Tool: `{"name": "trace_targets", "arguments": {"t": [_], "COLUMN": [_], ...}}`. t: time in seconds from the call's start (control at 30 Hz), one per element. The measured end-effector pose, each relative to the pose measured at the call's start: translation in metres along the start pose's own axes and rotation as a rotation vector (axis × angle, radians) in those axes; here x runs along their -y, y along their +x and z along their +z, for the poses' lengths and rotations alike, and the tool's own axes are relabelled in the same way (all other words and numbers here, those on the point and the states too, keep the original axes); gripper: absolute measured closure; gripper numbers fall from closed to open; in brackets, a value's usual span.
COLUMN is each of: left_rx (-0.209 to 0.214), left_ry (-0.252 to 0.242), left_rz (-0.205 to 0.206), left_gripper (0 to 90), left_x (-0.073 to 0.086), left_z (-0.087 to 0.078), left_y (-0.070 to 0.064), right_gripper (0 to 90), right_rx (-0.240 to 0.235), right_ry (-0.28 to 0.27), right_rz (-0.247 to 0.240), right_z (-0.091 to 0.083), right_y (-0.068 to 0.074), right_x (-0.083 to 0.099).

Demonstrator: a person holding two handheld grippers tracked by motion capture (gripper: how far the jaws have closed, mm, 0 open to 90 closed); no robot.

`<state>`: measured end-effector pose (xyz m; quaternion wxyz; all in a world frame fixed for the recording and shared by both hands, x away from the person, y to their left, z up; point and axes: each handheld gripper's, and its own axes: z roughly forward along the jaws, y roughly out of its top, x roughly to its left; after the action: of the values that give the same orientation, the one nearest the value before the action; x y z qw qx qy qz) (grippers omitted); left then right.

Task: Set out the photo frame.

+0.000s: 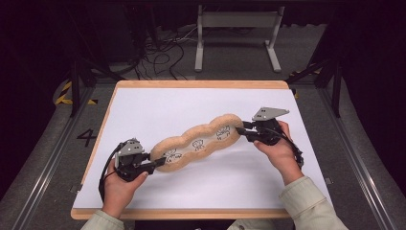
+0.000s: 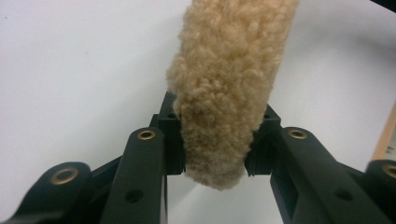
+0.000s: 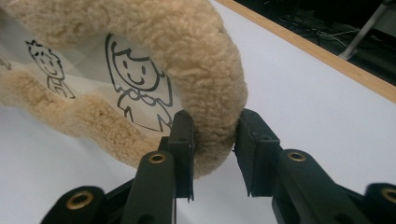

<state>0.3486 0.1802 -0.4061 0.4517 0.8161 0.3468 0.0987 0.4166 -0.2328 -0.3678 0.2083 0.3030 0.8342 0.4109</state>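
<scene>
Okay, table (image 1: 143,105): white sheet over wood edge, everything sits on it.
Fleece pad (image 1: 196,143): long lumpy tan sherpa piece, cartoon-print panels on top; mid-table, stretched between my two claws.
Axis: long axis diagonal, near-left end to far-right end.
Left gripper (image 1: 152,164): pinching near-left fleece rim, jaws pressed on it.
Right gripper (image 1: 245,129): pinching far-right rim, fleece squashed between pads.
Risk: I think pulling apart too hard slips fluffy pile out of a claw; uneven lift likely twists pad, print flips face-down.
</scene>
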Motion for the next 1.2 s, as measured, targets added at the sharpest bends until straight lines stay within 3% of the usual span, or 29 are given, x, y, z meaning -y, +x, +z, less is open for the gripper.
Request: {"name": "trace_targets", "arguments": {"t": [0.27,0.43,0.63,0.73,0.97,1.17,1.2], "left_rx": [-0.027,-0.024,0.008,0.028,0.069,0.079,0.084], "left_ry": [0.020,0.038,0.050,0.051,0.075,0.062,0.058], "left_rz": [0.044,0.090,0.105,0.094,0.068,0.052,0.034], "left_gripper": [65.8,65.0,63.5,62.3,59.2,58.2,58.2], "left_x": [-0.010,-0.018,-0.025,-0.026,-0.030,-0.031,-0.031], "left_z": [0.010,0.020,0.035,0.039,0.058,0.060,0.061], "left_y": [0.011,0.017,0.025,0.029,0.038,0.041,0.042], "right_gripper": [68.9,69.1,69.8,70.0,70.0,71.7,72.5], "right_rx": [0.031,0.049,0.059,0.056,0.046,0.041,0.043], "right_ry": [0.006,0.004,0.006,0.000,0.044,0.047,0.046], "right_rz": [-0.006,0.002,0.041,0.050,0.074,0.086,0.085], "right_z": [-0.014,-0.019,-0.023,-0.025,-0.026,-0.027,-0.028], "right_y": [0.011,0.014,0.014,0.014,0.015,0.015,0.015], "right_x": [0.017,0.027,0.043,0.049,0.064,0.069,0.069]}}
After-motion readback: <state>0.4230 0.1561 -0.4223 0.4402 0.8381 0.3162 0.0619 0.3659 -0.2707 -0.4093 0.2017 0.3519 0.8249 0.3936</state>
